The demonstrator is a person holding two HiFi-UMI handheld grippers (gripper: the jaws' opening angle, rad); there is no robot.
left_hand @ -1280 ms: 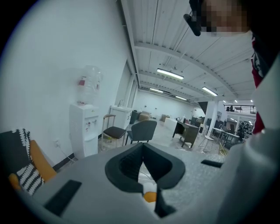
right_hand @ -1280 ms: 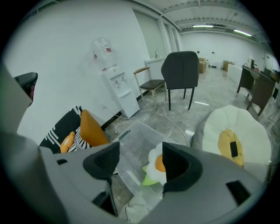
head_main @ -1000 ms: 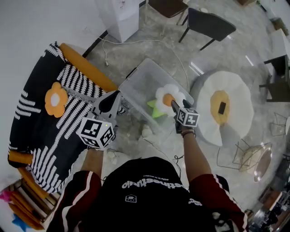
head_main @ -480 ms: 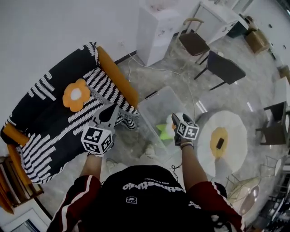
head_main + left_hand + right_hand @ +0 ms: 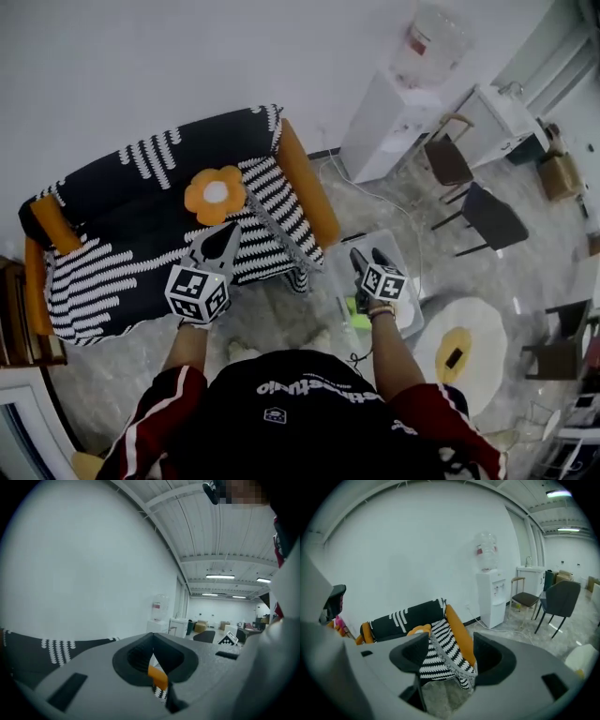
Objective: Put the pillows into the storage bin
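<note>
Sofa (image 5: 122,272) sits ahead of both grippers. Storage bin (image 5: 398,255) is right under the right gripper (image 5: 366,255), with a green pillow (image 5: 359,321) inside. The orange flower pillow (image 5: 216,192) lies just past the left gripper (image 5: 228,232), so I'd guess it's the next grab. Left jaws are nearly pinched together and empty, right ones spread wide and empty.

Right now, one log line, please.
left tongs: shut, empty | right tongs: open, empty | flower pillow: on sofa | storage bin: beside sofa

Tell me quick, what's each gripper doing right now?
Left gripper: closed, holding nothing.
Right gripper: open, nothing between its jaws.
</note>
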